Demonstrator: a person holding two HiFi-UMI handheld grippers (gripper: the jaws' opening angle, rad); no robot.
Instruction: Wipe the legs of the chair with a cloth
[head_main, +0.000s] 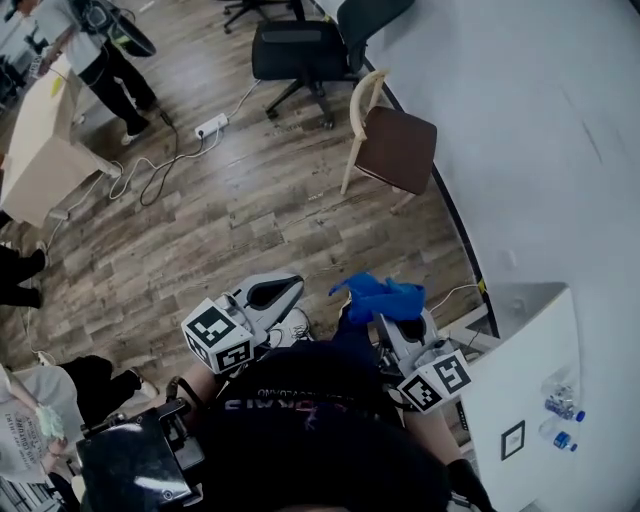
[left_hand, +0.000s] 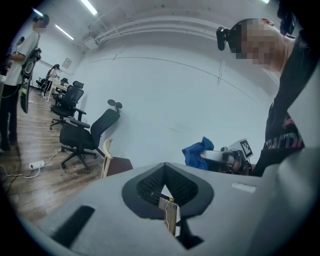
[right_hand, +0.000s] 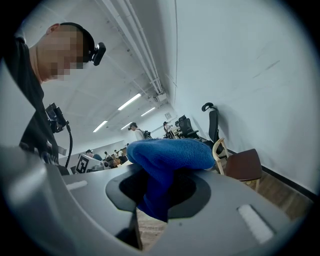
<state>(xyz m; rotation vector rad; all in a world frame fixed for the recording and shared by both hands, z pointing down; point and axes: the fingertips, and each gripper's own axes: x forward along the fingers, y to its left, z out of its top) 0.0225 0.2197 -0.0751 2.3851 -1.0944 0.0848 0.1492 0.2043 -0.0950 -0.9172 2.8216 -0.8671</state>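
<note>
The chair (head_main: 395, 145) has a brown seat and pale wooden legs, and it stands against the white wall ahead of me. It also shows small in the left gripper view as the chair (left_hand: 117, 164) and in the right gripper view as the chair (right_hand: 242, 164). My right gripper (head_main: 392, 318) is shut on a blue cloth (head_main: 378, 295), which bunches over its jaws (right_hand: 170, 152). My left gripper (head_main: 270, 292) is held beside it at waist height, jaws together with nothing between them (left_hand: 166, 172). Both grippers are well short of the chair.
A black office chair (head_main: 300, 50) stands beyond the wooden one. A power strip (head_main: 211, 126) with trailing cables lies on the wood floor. A person (head_main: 100, 50) stands by a table (head_main: 40, 140) at the far left. A white cabinet (head_main: 520, 390) with water bottles (head_main: 560, 408) is at my right.
</note>
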